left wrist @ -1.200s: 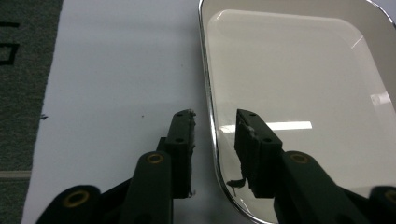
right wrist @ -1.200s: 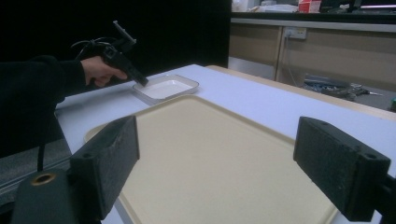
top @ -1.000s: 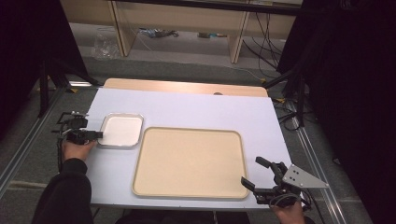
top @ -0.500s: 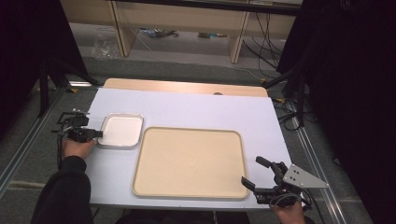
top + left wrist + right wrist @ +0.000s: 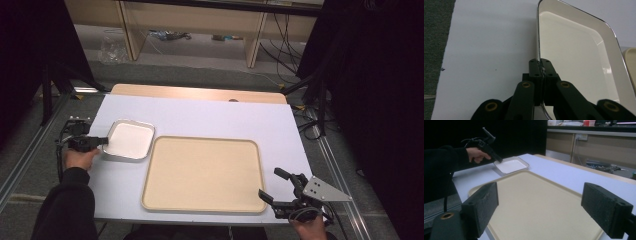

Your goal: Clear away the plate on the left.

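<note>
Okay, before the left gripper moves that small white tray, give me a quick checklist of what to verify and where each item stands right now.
1. Left gripper shut on the rim of the small white metal-edged tray: ok.
2. Small tray empty, nothing to spill: ok.
3. Large beige rectangular tray empty, free to receive it: ok.
4. Right gripper open, holding nothing, at the large tray's near right corner: ok.
5. Small tray lifted off the white table: cannot tell.
</note>
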Demonstrator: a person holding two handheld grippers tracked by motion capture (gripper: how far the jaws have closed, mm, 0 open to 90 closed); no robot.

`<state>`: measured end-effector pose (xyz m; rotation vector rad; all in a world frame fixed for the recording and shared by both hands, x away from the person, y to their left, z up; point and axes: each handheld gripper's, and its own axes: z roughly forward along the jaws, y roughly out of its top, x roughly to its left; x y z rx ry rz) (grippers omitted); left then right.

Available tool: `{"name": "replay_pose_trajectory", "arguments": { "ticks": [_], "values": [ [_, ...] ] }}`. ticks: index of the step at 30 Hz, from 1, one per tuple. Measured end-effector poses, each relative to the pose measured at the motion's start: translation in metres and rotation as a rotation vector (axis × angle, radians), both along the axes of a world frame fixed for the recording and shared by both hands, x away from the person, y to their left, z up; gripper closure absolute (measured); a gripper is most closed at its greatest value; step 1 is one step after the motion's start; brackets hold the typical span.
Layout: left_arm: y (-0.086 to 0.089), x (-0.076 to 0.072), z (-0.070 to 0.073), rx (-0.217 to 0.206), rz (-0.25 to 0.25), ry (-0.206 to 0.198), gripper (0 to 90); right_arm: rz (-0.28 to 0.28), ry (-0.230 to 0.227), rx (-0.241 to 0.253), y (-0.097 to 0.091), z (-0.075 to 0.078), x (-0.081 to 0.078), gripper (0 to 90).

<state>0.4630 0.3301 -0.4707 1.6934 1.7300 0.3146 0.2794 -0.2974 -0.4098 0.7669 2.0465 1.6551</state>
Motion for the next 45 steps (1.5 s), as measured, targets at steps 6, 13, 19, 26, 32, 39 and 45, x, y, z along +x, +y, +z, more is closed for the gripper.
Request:
{"name": "replay_pose_trajectory", "arguments": {
  "ticks": [6,13,19,26,32,39,45],
  "values": [
    [0.004,-0.003,0.001,-0.028,0.024,-0.027,88.1,-0.001,0.014,0.01,0.001,0.0,-0.001,15.2],
    [0.011,-0.006,0.002,-0.072,0.041,-0.036,88.2,0.007,0.023,0.014,0.001,0.0,-0.001,15.2],
    [0.013,-0.008,0.001,-0.119,0.068,-0.04,88.3,0.004,0.028,0.015,0.001,0.0,-0.001,15.2],
    [0.016,-0.01,0.002,-0.15,0.091,-0.06,88.3,0.004,0.018,0.012,0.0,0.0,-0.001,15.2],
    [0.015,-0.012,0.005,-0.188,0.104,-0.084,88.3,0.006,0.024,0.016,0.001,0.0,-0.001,15.2],
    [0.006,-0.014,0.012,-0.224,0.078,-0.106,88.3,0.004,0.002,0.004,-0.001,0.0,0.0,15.2],
    [-0.003,-0.015,0.017,-0.225,0.038,-0.112,88.3,0.007,-0.001,0.007,-0.001,0.0,0.0,15.2]
  ]
}}
